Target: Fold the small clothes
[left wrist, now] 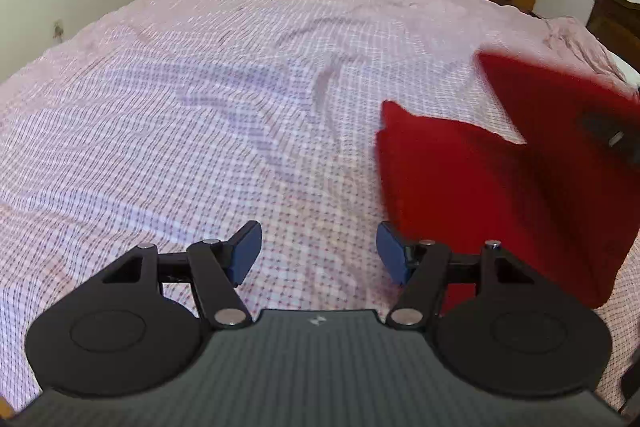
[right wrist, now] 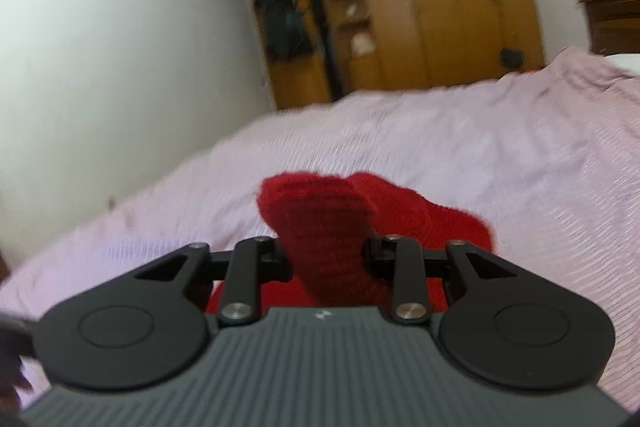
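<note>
Red knit garment (right wrist: pixel 328 227) hangs bunched between the right gripper's (right wrist: pixel 326 259) clamped fingers, lifted above the pink checked bedspread (right wrist: pixel 520 167) (view blurred). Left gripper (left wrist: pixel 318 253) spread wide, holding nothing, over bedspread just left of the cloth. Wooden wardrobe (right wrist: pixel 440 7) behind.

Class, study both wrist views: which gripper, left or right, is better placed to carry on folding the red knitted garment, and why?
Right. The right gripper is already clamped on the red knitted garment, lifting it above the pink checked bedspread. The left gripper hangs open and empty beside it.
</note>
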A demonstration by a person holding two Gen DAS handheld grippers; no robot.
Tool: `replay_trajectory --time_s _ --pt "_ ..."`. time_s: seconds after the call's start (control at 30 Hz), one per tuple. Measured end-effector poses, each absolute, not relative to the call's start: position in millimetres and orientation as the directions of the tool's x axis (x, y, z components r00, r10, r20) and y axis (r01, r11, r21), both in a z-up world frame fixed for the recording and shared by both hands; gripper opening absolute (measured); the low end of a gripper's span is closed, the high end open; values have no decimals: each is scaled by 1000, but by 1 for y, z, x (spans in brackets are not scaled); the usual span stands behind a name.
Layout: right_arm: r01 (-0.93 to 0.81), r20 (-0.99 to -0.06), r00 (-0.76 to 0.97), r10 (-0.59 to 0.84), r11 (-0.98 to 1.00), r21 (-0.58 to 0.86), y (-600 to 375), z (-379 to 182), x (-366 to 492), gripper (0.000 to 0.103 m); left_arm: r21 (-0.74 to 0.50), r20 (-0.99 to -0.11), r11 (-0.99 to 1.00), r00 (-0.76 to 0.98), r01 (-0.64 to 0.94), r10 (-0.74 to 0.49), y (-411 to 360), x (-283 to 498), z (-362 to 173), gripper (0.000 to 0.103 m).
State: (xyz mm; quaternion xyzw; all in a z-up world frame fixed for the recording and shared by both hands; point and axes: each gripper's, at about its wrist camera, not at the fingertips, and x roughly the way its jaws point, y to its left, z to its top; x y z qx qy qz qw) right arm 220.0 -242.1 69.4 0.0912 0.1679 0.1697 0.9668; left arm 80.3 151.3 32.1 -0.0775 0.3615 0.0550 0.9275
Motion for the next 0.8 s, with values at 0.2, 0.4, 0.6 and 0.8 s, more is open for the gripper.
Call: replay_trajectory --time_s 0.2,0.4,0.6,0.8 --pt "-374 -384 839 386 921 107 -211 32 221 33 -115 -685 978 727 -174 49 165 73 29 69" --pt "-333 -321 880 351 936 111 -214 65 220 32 -125 -673 975 738 -183 52 180 66 31 69" --pt "-392 -243 896 372 919 -40 -177 74 197 32 -123 -670 971 739 -203 69 196 61 32 69" --pt "-436 -383 833 398 900 -11 -149 31 192 32 -104 -661 974 746 -202 84 203 51 37 69"
